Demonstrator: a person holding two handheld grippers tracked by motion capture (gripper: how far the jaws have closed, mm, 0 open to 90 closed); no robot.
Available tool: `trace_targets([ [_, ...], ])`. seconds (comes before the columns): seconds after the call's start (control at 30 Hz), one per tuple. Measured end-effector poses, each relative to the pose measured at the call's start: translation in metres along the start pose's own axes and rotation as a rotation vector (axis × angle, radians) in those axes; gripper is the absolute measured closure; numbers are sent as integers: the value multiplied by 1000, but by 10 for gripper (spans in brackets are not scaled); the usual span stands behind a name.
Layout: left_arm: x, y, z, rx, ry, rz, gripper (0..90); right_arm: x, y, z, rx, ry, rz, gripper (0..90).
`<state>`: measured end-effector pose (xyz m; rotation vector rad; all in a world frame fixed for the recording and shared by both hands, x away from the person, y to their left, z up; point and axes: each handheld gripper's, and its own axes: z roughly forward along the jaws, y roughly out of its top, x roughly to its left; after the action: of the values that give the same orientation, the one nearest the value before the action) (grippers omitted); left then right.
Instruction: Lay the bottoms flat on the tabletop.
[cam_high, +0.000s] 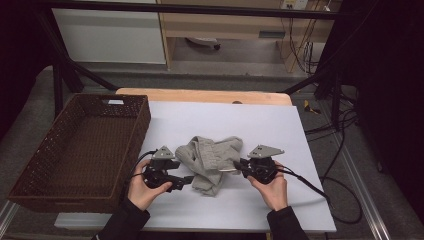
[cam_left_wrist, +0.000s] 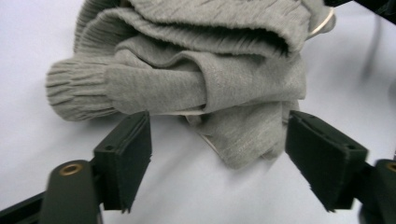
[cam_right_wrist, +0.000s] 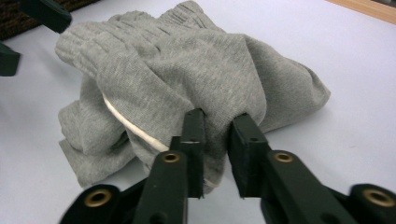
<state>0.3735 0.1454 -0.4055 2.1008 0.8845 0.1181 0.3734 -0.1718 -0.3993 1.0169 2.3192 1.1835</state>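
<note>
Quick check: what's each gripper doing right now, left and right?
Left gripper: open, jaws wide beside the grey garment, gripping nothing.
Right gripper: closed on a fold of the grey garment.

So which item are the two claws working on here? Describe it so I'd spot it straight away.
Start at the white sheet covering the table, right of the brown wicker basket. Near its middle, between the two hands, lies a crumpled grey knit garment with ribbed cuffs. It is the sheet's one soft, loose thing.
</note>
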Motion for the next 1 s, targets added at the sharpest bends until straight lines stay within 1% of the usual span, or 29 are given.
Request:
trace_targets([
  [0.07, -1, 0, 6, 7, -4, -5, 308, -1, -1, -2, -11, 6, 4, 702],
  [0.1, -1, 1, 9, 10, -10, -9, 320, -1, -2, -3, -14, 11, 5, 665],
  [0.17, -1, 2, 12, 6, -19, -19, 353, 0, -3, -4, -23, 4, -11, 580],
  [0.2, -1, 2, 14, 7, -23, -25, 376, 2, -4, -6, -24, 5, -6, 539],
  [0.23, -1, 2, 16, 5, -26, -33, 384, 2, -5, -7, -33, 11, -5, 505],
  [0.3, -1, 3, 21, 5, -33, -36, 410, 4, -6, -10, -42, 24, -11, 415],
  [0.4, -1, 3, 29, 11, -20, -30, 462, 9, -10, -13, -33, 24, -23, 337],
  [0.47, -1, 3, 34, 19, -27, -31, 511, 13, -14, -14, -21, 20, -32, 278],
  [0.5, 0, 4, 36, 19, -33, -36, 531, 14, -17, -15, -11, 24, -38, 275],
  [0.53, 0, 4, 37, 14, -38, -38, 560, 16, -19, -14, -5, 29, -45, 276],
  [0.57, 1, 4, 38, 6, -37, -47, 588, 18, -21, -13, 0, 33, -42, 284],
  [0.67, 2, 4, 43, 5, -39, -45, 661, 21, -26, -5, 20, 36, -59, 333],
  [0.73, 1, 4, 45, 8, -39, -35, 714, 22, -27, 0, 35, 33, -60, 406],
  [0.77, 1, 4, 45, 3, -40, -29, 744, 22, -28, 3, 38, 23, -65, 455],
  [0.83, 0, 3, 46, -4, -43, -21, 801, 22, -29, 5, 37, 17, -85, 551],
  [0.87, -1, 3, 46, -4, -45, -14, 844, 22, -29, 6, 30, 7, -89, 599],
  [0.97, -3, 3, 45, -1, -41, -3, 870, 21, -28, 4, 1, -10, -99, 723],
  [1.0, -3, 4, 43, 1, -42, -5, 872, 21, -27, 2, -3, -10, -98, 743],
])
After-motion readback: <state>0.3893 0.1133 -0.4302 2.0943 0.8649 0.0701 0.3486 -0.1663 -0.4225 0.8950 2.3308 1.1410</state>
